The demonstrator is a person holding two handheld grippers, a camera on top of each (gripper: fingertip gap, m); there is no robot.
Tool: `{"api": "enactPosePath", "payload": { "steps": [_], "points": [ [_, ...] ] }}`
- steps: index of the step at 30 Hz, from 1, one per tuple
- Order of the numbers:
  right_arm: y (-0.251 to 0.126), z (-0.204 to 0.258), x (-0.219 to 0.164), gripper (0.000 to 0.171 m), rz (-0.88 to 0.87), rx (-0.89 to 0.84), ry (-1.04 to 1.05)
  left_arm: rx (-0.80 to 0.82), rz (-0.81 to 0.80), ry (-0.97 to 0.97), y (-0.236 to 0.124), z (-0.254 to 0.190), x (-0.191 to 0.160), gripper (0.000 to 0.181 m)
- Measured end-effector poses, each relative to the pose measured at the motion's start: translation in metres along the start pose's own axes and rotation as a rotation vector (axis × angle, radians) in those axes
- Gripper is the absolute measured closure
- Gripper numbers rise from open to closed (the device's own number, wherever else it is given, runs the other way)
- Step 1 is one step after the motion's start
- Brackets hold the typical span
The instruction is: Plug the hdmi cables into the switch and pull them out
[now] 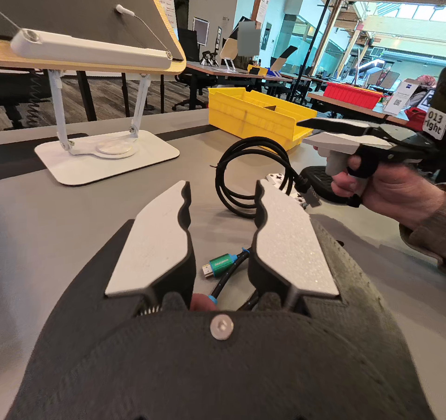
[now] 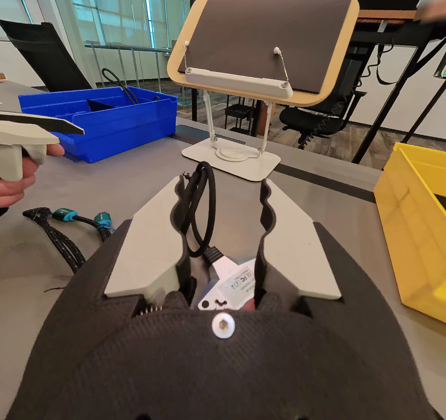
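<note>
My left gripper [image 1: 222, 186] is open above the grey table. A green HDMI plug [image 1: 218, 265] on a braided cable lies on the table between its fingers, untouched. The white switch [image 1: 276, 179] shows partly behind my right finger, with its black coiled cable [image 1: 231, 167]. My right gripper [image 2: 222, 184] is open and hovers over the switch [image 2: 231, 278], which lies low between its fingers. The black cable [image 2: 202, 203] loops up from it. Two green HDMI plugs [image 2: 64, 214] [image 2: 102, 217] lie at the left. The right gripper also shows in the left wrist view [image 1: 304, 131].
A white stand [image 2: 241, 157] holding a tilted board sits at the back of the table. A blue bin [image 2: 108, 119] stands at the back left, a yellow bin [image 2: 415, 215] on the right. The left gripper [image 2: 70, 135], held by a hand, is at the left edge.
</note>
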State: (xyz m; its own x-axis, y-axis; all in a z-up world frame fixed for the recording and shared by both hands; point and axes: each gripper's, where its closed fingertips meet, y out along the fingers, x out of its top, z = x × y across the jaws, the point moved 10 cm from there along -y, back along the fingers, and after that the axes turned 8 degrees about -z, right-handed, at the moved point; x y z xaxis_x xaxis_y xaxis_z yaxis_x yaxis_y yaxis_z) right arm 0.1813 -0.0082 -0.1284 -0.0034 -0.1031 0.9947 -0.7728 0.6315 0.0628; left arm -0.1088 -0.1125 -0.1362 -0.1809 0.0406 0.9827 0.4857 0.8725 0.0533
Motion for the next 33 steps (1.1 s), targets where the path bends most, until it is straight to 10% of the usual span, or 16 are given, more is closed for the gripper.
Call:
{"api": "enactPosePath", "payload": {
  "steps": [33],
  "points": [
    [0.035,0.023,-0.005,0.112,0.019,0.085,-0.078,-0.076,0.103,0.029,-0.017,-0.010,-0.002,0.128]
  ]
}}
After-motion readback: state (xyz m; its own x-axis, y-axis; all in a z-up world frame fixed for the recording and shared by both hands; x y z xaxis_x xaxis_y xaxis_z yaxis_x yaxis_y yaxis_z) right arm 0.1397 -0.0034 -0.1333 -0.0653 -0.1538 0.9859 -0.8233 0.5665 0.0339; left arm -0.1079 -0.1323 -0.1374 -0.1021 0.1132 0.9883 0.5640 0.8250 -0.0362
